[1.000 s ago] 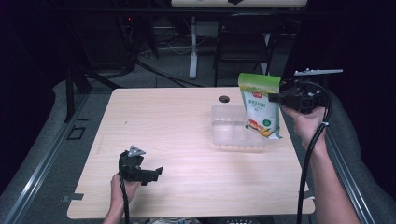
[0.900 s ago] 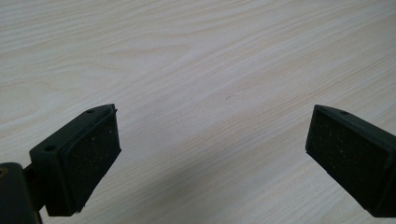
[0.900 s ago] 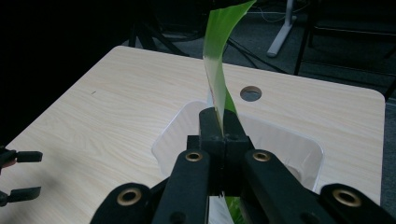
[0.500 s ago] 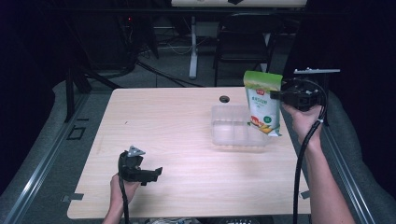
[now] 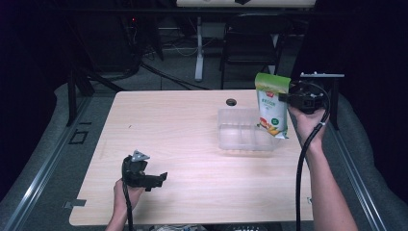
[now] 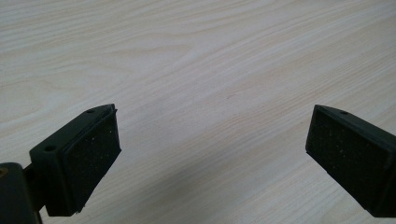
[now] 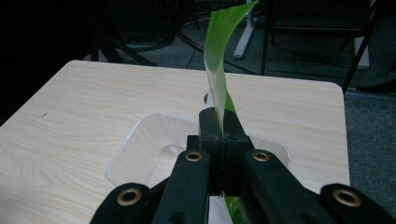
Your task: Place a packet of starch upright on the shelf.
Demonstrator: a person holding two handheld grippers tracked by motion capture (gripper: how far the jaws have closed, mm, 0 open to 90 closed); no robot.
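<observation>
A green and white snack pouch (image 5: 271, 103) hangs upright above the right end of a clear plastic tray (image 5: 240, 134). My right gripper (image 5: 288, 98) is shut on the pouch's right edge near its top. In the right gripper view the pouch (image 7: 218, 70) rises edge-on from between the shut jaws, with the tray (image 7: 140, 144) below them. My left gripper (image 5: 161, 177) rests low over the table's near left part, held by a hand. In the left gripper view its pads (image 6: 91, 154) stand wide apart over bare wood, so it is open with nothing between them.
The light wooden table (image 5: 183, 130) has a small dark round hole (image 5: 231, 102) behind the tray. Dark chairs and desk legs (image 5: 199, 48) stand beyond the far edge. A black cable (image 5: 303, 163) trails from the right gripper along the forearm.
The right gripper has lifted the pouch a little higher and drawn it slightly right over the tray. The left gripper has stayed still.
</observation>
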